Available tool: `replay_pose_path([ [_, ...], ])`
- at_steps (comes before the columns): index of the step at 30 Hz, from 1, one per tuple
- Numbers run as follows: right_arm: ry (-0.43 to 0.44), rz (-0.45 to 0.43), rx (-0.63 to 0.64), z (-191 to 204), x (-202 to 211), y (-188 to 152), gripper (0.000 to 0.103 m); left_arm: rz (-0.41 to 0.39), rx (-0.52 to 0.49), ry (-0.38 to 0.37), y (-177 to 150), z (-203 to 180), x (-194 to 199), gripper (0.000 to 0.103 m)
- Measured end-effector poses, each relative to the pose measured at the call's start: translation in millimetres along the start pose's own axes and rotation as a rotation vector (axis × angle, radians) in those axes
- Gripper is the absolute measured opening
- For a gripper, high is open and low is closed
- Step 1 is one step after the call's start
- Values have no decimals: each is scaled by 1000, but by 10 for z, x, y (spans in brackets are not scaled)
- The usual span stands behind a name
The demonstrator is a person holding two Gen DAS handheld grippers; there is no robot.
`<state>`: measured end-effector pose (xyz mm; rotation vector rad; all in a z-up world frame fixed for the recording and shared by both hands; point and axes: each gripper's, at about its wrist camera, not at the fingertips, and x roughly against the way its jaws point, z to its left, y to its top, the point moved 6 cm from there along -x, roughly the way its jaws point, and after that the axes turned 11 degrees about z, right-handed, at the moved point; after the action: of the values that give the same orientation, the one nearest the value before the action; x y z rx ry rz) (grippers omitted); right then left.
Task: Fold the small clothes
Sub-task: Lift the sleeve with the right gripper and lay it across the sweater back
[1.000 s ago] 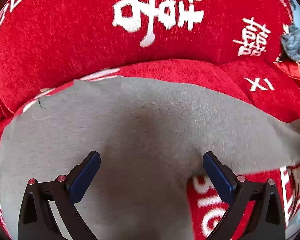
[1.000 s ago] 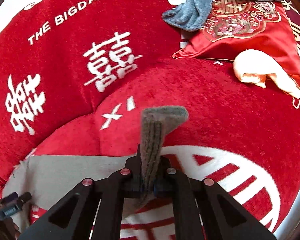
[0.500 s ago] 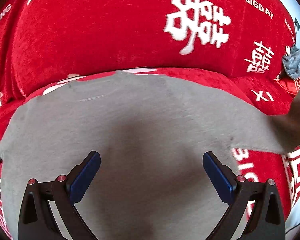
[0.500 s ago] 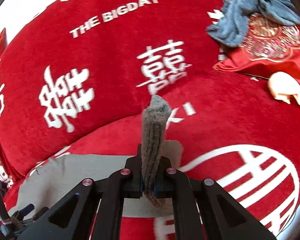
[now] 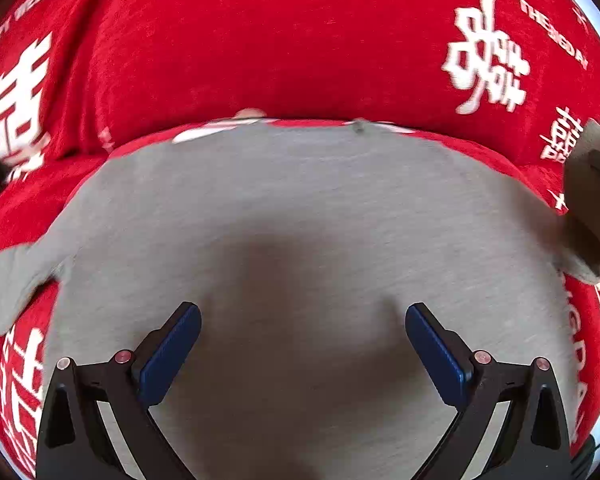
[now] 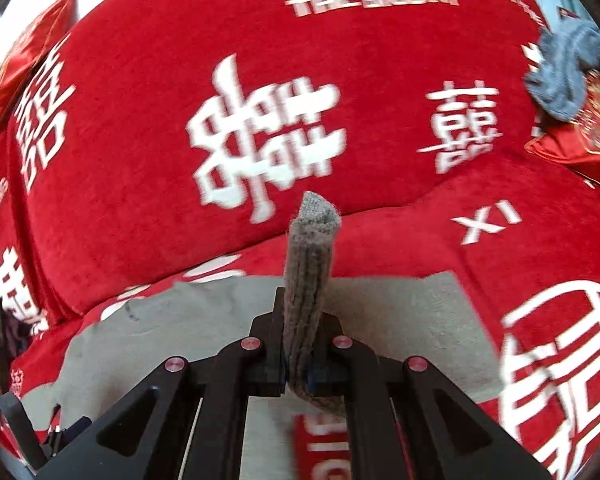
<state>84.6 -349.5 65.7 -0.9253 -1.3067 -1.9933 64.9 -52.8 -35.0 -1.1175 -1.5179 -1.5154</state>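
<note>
Garment: grey garment (image 5: 308, 216) lies spread flat on the seat of the red sofa cover (image 5: 284, 52), its far edge close under the cover's backrest; a sleeve sticks out at the near left in the left wrist view.
Right gripper: right gripper (image 6: 298, 372) is clenched on a ribbed cuff (image 6: 310, 264) of the grey garment; the cuff stands up out of the closed jaws, lifted off the rest of the garment, which lies flat below and behind it.
Left gripper: left gripper (image 5: 302, 344) is released, jaws spread wide with the blue pads (image 5: 168, 354) well apart; it hangs over the near middle of the grey garment, nothing between the pads. Whether the tips touch the cloth I cannot tell.
Lifted part: in the left wrist view the raised cloth shows at the far right edge of the grey garment, partly hiding a dark piece of the other tool.
Surroundings: blue-grey cloth (image 6: 568, 76) lies bunched on a red embroidered cushion (image 6: 588, 140), well to the right of the grey garment, at the backrest.
Picture quality: both views are somewhat blurred.
</note>
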Motion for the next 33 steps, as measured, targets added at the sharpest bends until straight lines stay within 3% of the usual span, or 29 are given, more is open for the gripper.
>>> replay_pose_path([
  [8, 17, 45, 112, 974, -295, -189, 7, -14, 137, -23, -134, 757, 36, 102],
  [14, 21, 102, 196, 1611, -613, -459, 7, -99, 170, -77, -235, 855, 120, 102],
  [20, 32, 146, 306, 2180, -849, -747, 7, -126, 197, -147, -217, 944, 150, 102],
  [28, 174, 183, 484, 2801, -845, -1057, 7, -159, 232, -230, -251, 1036, 197, 102],
  [33, 245, 224, 544, 2977, -850, -1204, 7, -168, 247, -222, -302, 1085, 246, 102],
])
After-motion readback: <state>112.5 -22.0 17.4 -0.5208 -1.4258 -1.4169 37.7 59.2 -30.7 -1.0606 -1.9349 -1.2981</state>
